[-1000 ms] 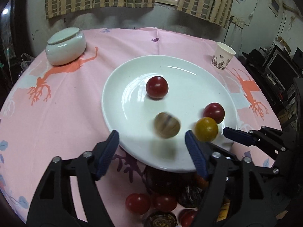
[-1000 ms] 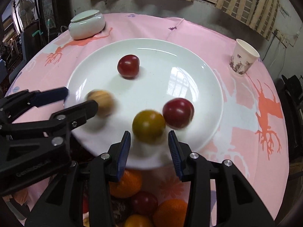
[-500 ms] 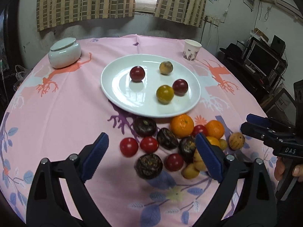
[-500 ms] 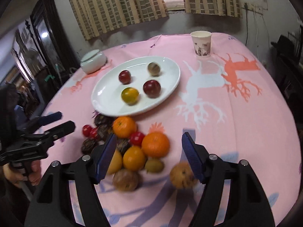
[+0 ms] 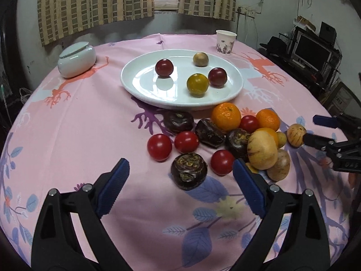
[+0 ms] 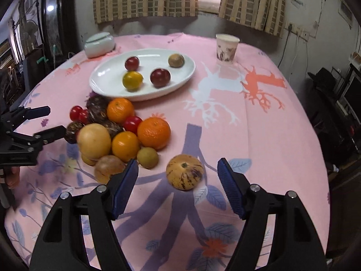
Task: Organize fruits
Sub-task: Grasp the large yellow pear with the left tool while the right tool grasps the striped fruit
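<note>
Both grippers, left (image 5: 180, 180) and right (image 6: 177, 180), have just spread their fingers and pinch nothing. Four fruits lie on the plate (image 5: 140, 85); the pile (image 5: 216, 140) sits on the bench just before it, one melon (image 6: 185, 172) apart.

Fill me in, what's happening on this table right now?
A person is sorting fruit with two handheld grippers. Four fruits sit on the white plate; the rest lie heaped on the pink cloth. The left gripper hangs open near a dark fruit; the right gripper, jaws just opened, has a speckled yellow fruit between its fingers, ungripped.
</note>
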`<action>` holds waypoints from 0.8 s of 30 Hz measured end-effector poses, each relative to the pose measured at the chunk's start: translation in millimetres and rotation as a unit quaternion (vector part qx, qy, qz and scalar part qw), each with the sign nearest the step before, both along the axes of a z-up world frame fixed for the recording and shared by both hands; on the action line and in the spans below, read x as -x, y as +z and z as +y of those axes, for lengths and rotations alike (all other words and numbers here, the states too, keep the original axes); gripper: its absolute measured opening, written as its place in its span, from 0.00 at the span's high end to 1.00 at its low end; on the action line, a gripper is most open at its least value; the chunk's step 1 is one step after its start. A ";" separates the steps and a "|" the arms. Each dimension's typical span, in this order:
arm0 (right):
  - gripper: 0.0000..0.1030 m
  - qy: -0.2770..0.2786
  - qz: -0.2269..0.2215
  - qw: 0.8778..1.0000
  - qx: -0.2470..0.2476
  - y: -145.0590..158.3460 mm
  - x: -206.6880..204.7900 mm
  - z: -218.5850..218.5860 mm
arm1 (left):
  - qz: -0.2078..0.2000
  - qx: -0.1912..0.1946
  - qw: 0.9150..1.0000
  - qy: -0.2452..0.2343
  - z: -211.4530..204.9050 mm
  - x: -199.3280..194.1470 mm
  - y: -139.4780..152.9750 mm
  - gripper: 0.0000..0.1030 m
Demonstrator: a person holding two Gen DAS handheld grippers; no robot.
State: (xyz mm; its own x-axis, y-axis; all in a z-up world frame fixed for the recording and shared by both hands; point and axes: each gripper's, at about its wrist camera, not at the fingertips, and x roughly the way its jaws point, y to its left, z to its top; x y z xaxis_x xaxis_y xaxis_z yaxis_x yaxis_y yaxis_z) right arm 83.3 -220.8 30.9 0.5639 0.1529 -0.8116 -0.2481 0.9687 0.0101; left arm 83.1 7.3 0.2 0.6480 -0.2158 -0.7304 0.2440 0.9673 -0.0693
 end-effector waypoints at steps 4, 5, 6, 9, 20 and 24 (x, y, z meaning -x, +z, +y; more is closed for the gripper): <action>0.29 -0.010 0.026 1.000 0.006 -17.3 -9.1 -1.8 | 0.017 0.032 0.999 -0.004 3.5 -0.3 1.2 0.08; 0.29 -0.010 0.028 1.000 0.006 -20.1 -10.3 -1.6 | 0.022 0.040 0.999 -0.007 4.0 -0.4 0.5 0.08; 0.30 -0.012 0.029 0.999 0.008 -22.6 -11.1 0.0 | 0.028 0.045 0.999 -0.009 2.7 -0.5 -1.0 0.08; 0.41 -0.021 0.036 0.999 0.017 -31.5 -14.9 2.8 | 0.043 0.049 0.998 -0.013 -0.1 -1.5 -4.8 0.08; 0.58 -0.025 0.020 0.999 -0.007 -21.8 -11.2 -2.1 | -0.002 0.005 1.000 -0.015 -13.3 6.4 -4.2 0.08; 0.58 -0.015 0.006 0.999 -0.028 -10.2 -5.5 -2.4 | -0.004 0.001 0.999 -0.039 -22.9 8.9 -3.7 0.08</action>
State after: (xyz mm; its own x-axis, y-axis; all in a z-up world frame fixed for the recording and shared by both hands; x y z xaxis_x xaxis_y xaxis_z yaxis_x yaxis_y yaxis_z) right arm 88.8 -223.2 20.8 0.5588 0.1808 -0.8093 -0.2177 0.9737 0.0672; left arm 74.1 -15.6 -3.5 0.6348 -0.2673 -0.7250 0.3201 0.9449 -0.0681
